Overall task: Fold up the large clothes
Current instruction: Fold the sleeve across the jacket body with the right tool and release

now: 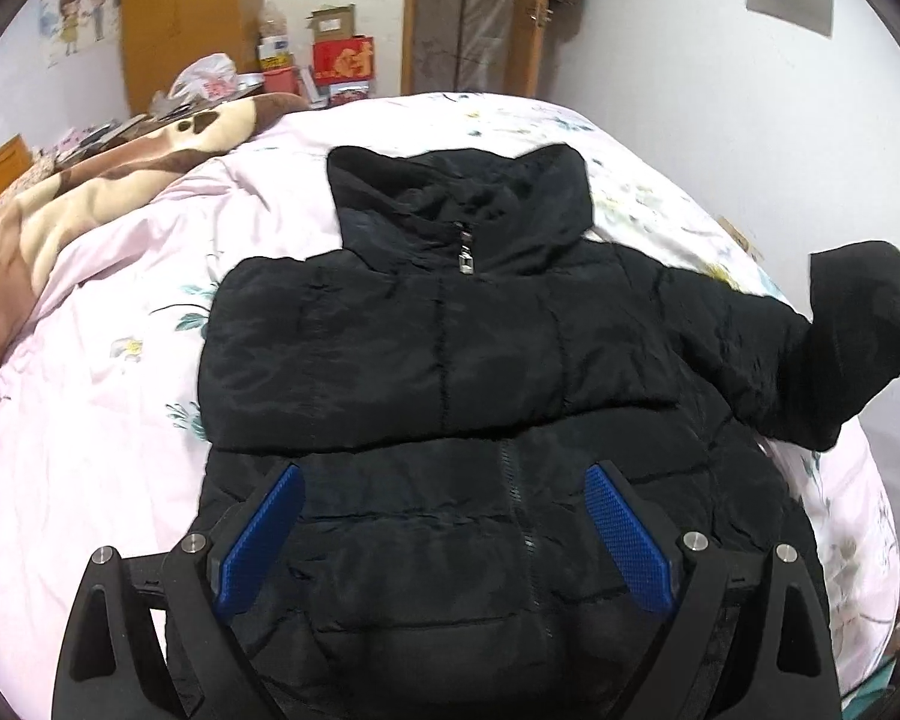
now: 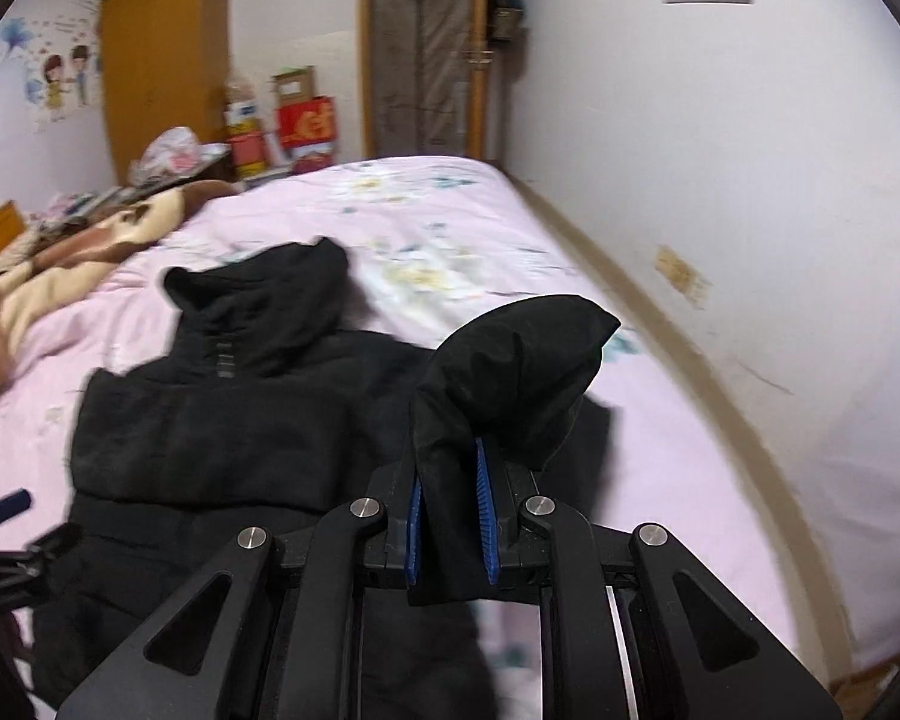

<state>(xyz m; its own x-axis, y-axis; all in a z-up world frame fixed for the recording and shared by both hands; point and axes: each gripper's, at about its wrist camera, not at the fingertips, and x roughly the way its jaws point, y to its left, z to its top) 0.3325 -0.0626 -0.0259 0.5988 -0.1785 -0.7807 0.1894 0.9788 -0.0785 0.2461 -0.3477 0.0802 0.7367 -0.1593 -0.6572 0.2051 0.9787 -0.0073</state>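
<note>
A black puffer jacket (image 1: 450, 330) lies front up on the bed, zipped, collar away from me. One sleeve is folded flat across its chest (image 1: 330, 360). My left gripper (image 1: 444, 471) hovers open over the jacket's lower front, nothing between its blue pads (image 1: 264, 540). The other sleeve (image 1: 858, 312) is lifted off the bed at the right. In the right wrist view my right gripper (image 2: 450, 480) is shut on that sleeve's cuff (image 2: 510, 372), which bulges up above the fingers. The jacket body (image 2: 210, 432) lies to its left.
The pink floral bedcover (image 1: 90, 420) surrounds the jacket. A brown and cream blanket (image 1: 90, 180) is bunched at the left. Boxes and bags (image 1: 342, 54) stand beyond the bed by a wooden wardrobe (image 2: 162, 60). A white wall (image 2: 750, 240) runs close along the bed's right side.
</note>
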